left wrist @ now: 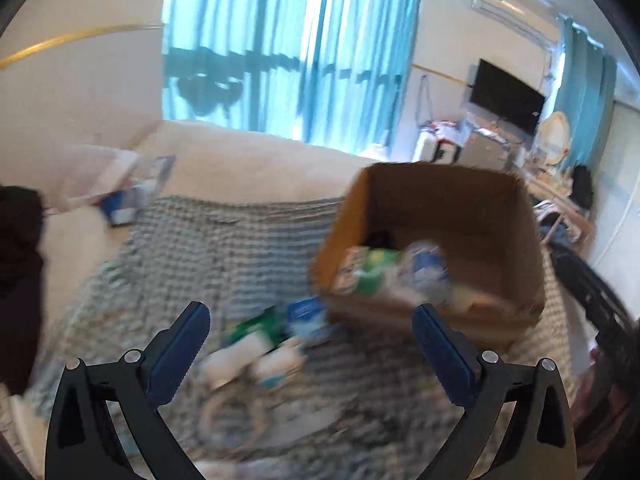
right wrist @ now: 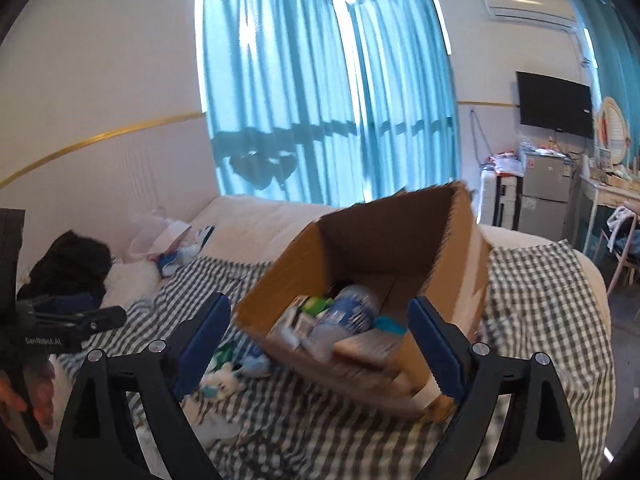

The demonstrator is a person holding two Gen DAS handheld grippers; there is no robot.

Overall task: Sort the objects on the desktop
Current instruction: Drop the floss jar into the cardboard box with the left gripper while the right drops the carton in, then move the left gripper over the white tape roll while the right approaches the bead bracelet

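Your cardboard box [right wrist: 372, 280] sat tilted on the checked cloth [right wrist: 540, 300] at twelve o'clock, part-filled with packets. Loose items [left wrist: 272, 344] lay by its seven-o'clock corner. Your left gripper [left wrist: 310, 330] and right gripper [right wrist: 320, 320] had jaws wide apart, empty. Bare cloth lay at three o'clock.

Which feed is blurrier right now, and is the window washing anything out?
Left wrist view: heavy motion blur smears the cardboard box and the loose items on the checked blanket. Right wrist view: sharper, only the box contents smeared. In both, the backlit curtains glow bright, and the fisheye bends the walls.
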